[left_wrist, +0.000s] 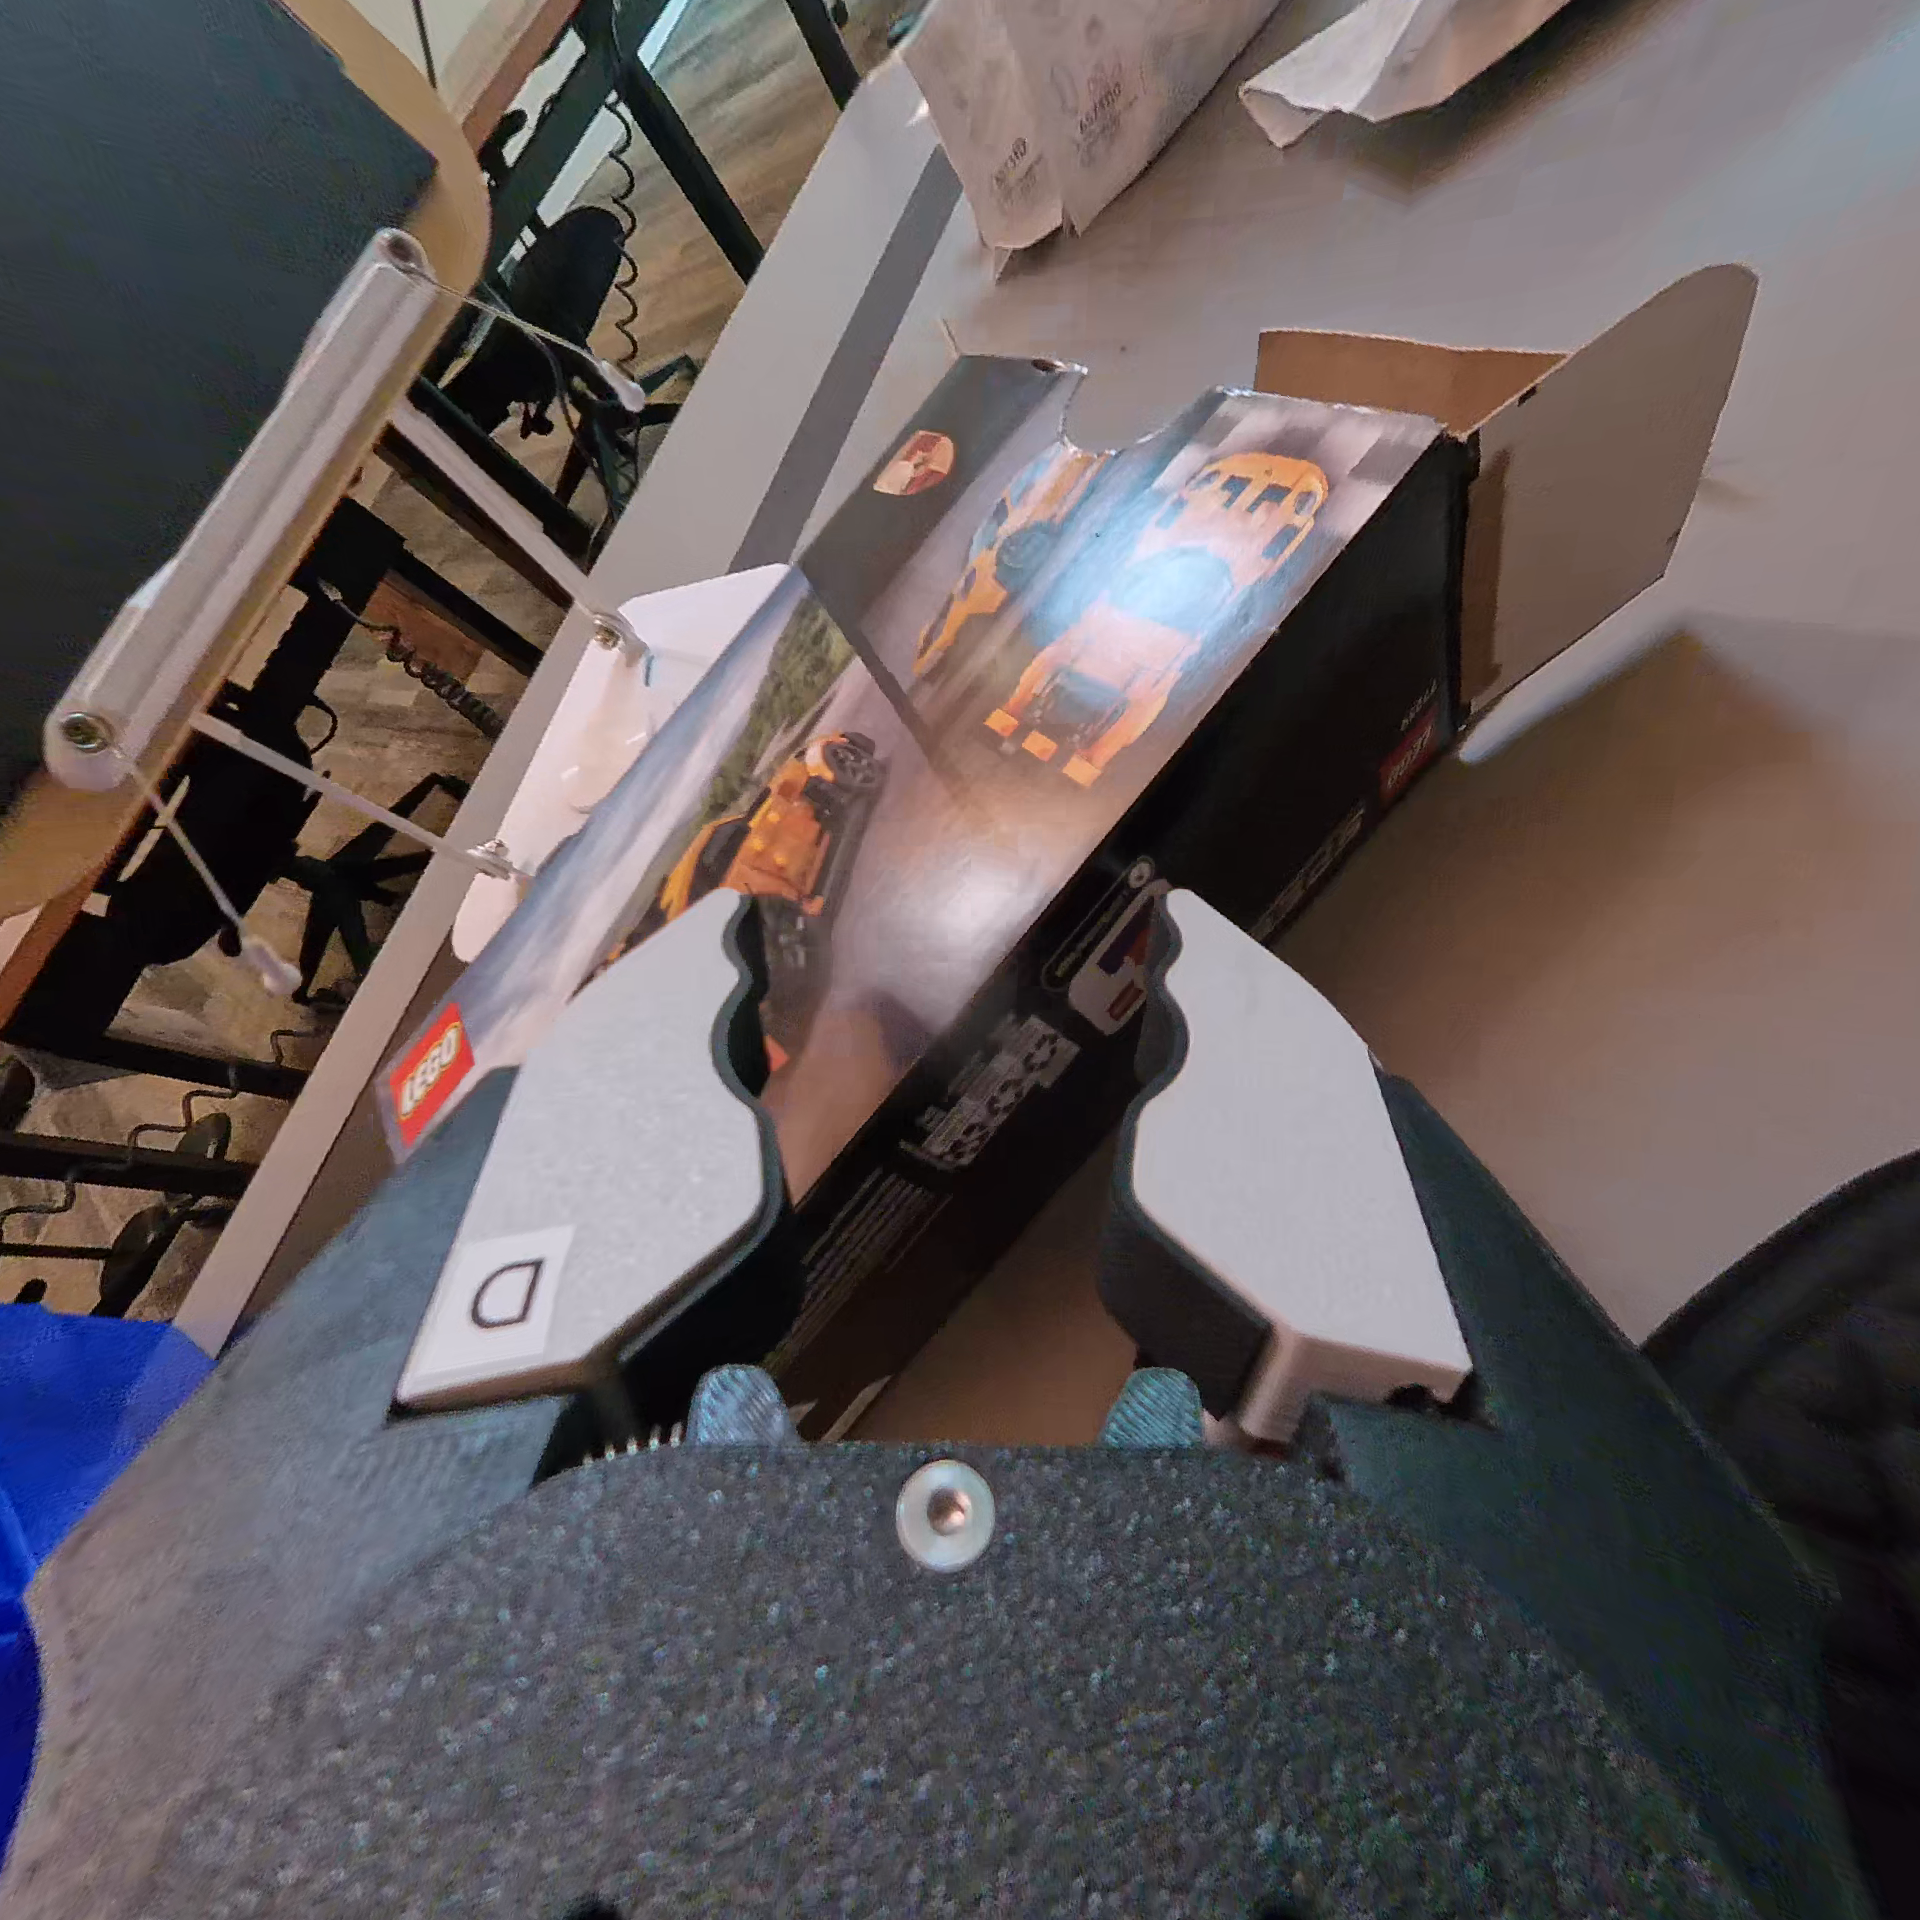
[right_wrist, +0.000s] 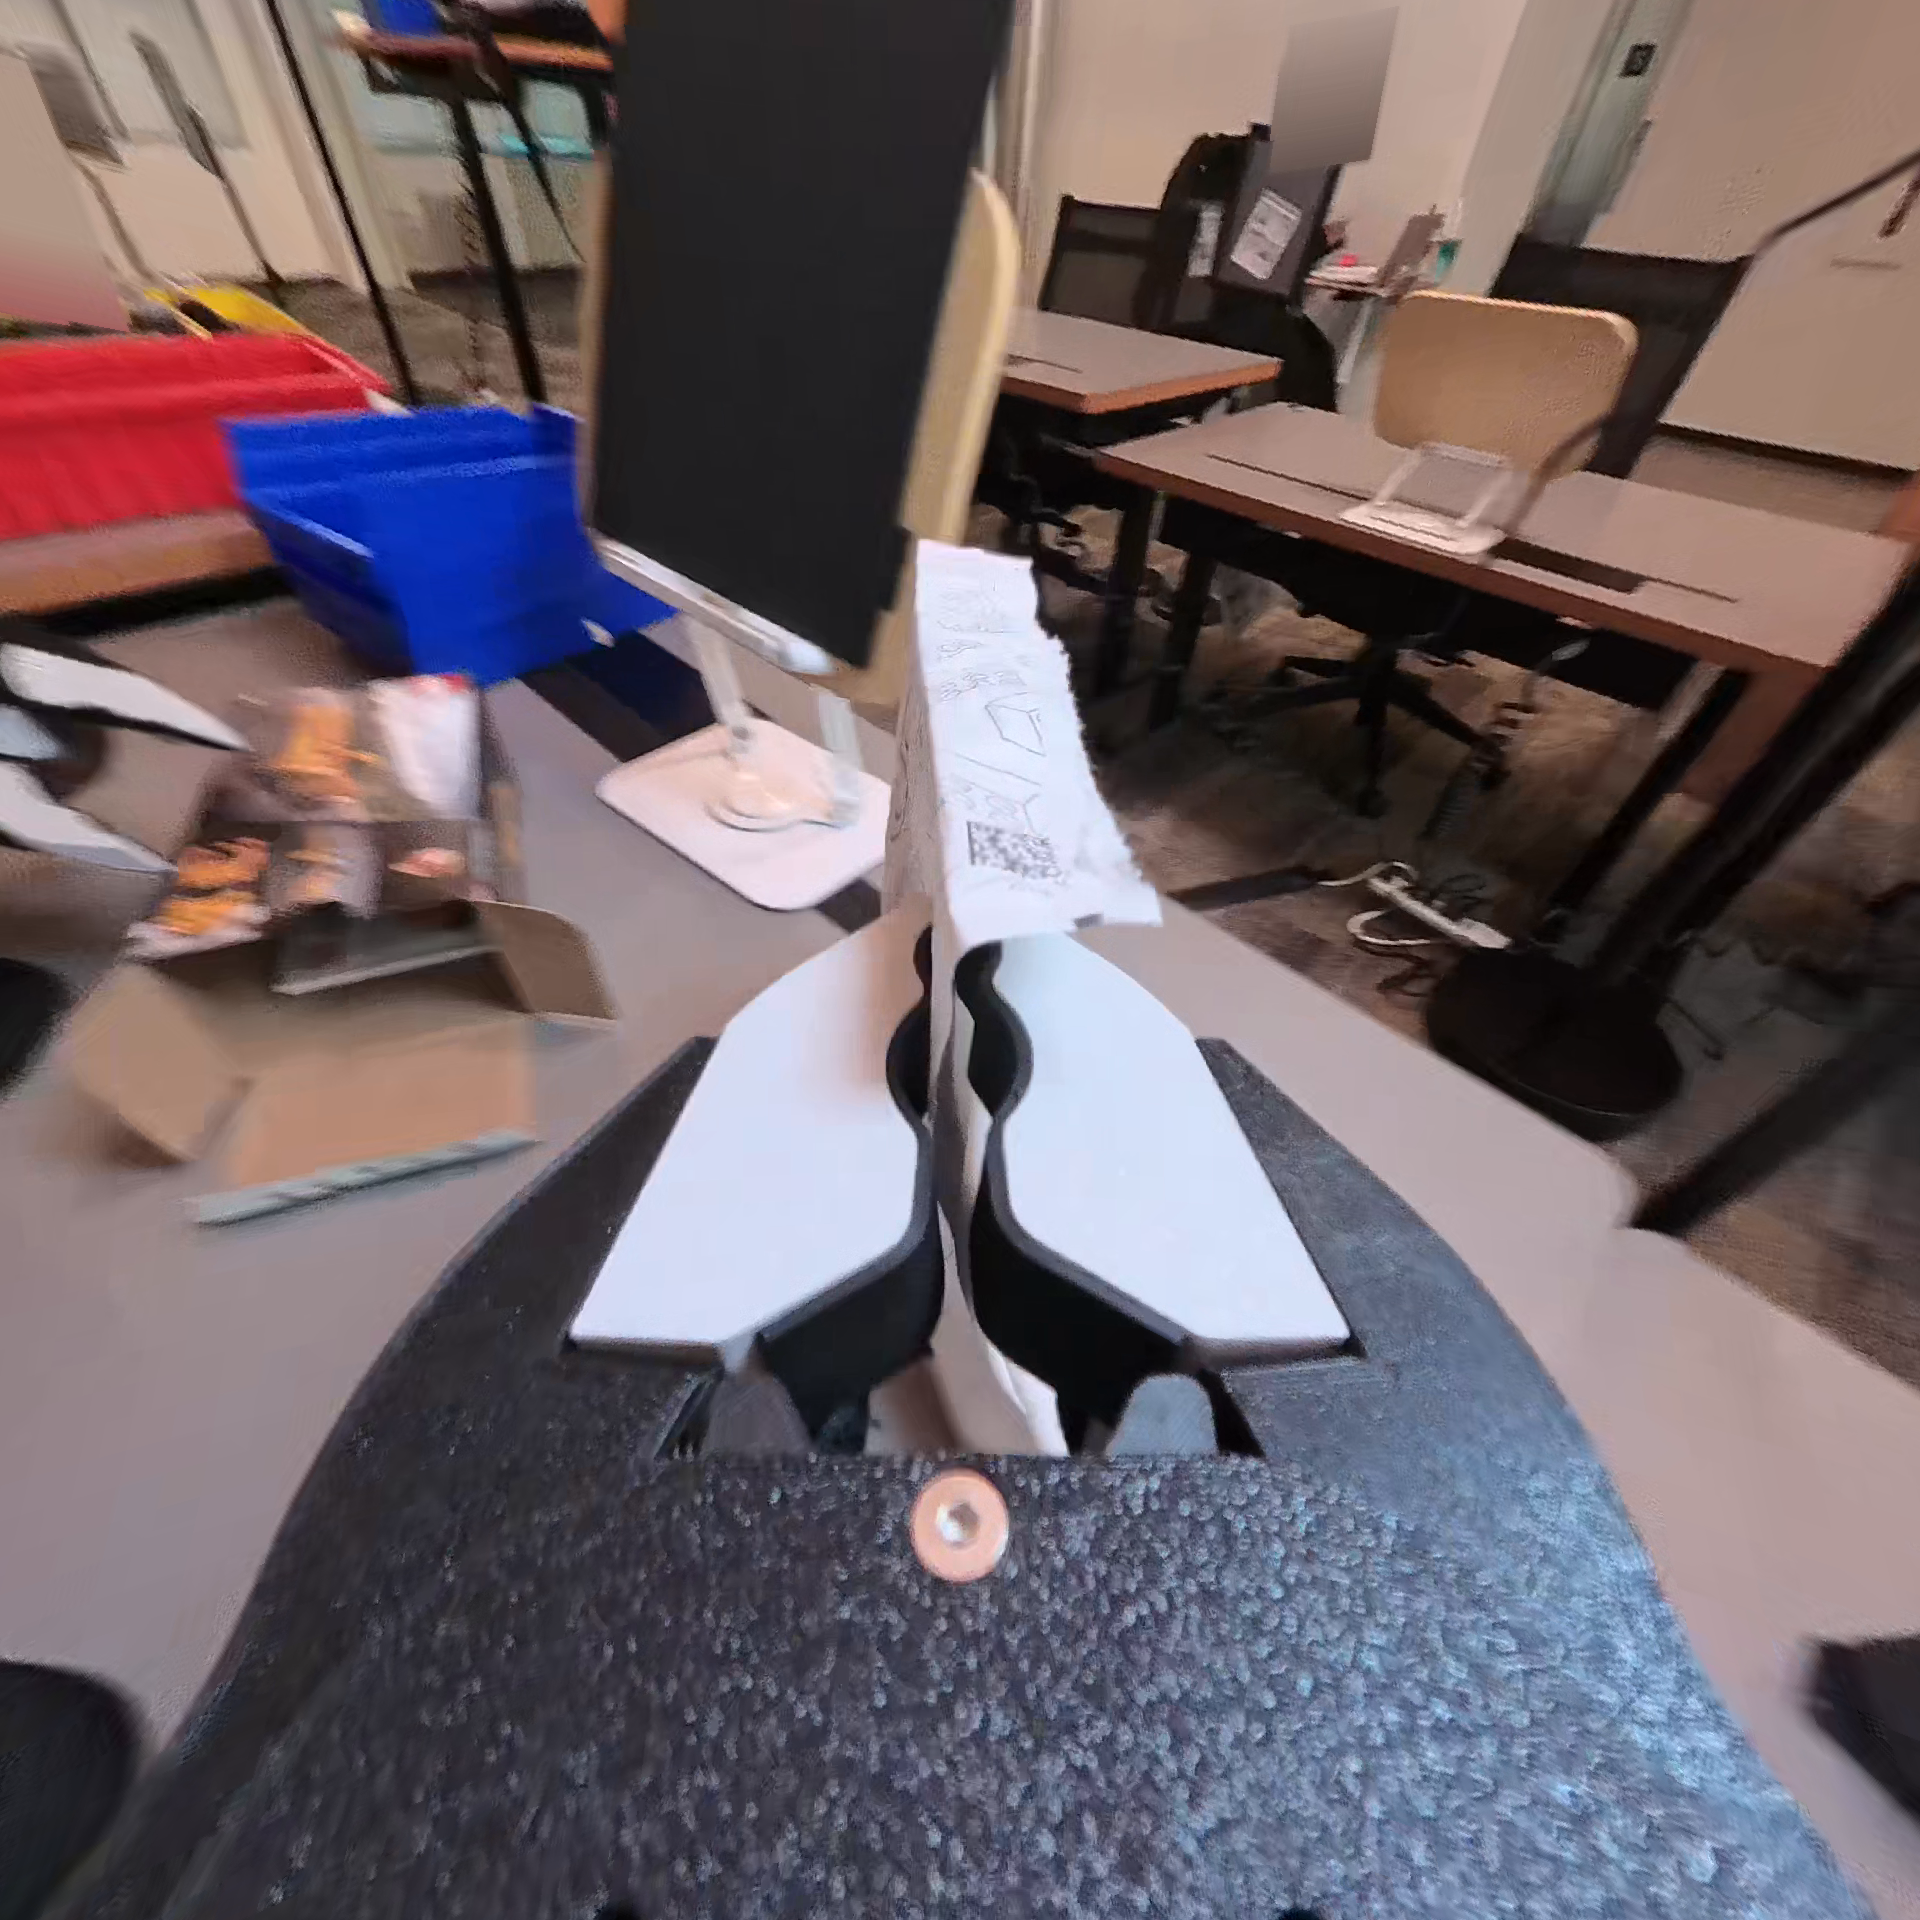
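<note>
Toy box (left_wrist: 1039, 727) between spread left hand-held gripper (left_wrist: 951, 925) fingers; right hand-held gripper (right_wrist: 951, 951) clamped on paper bag (right_wrist: 997, 748).

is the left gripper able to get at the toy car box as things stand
Probably yes: the left gripper is open, and the toy car box already lies between its fingers, with nothing visible in the way.

The toy box (left_wrist: 1039, 790) has its near end hidden behind the left gripper (left_wrist: 951, 935), and whether the fingers (left_wrist: 644, 1122) touch it is unclear. In the right wrist view the box (right_wrist: 332, 821) is blurred. The paper bag's (right_wrist: 997, 769) lower part is hidden between the right gripper's (right_wrist: 951, 966) fingers
</note>
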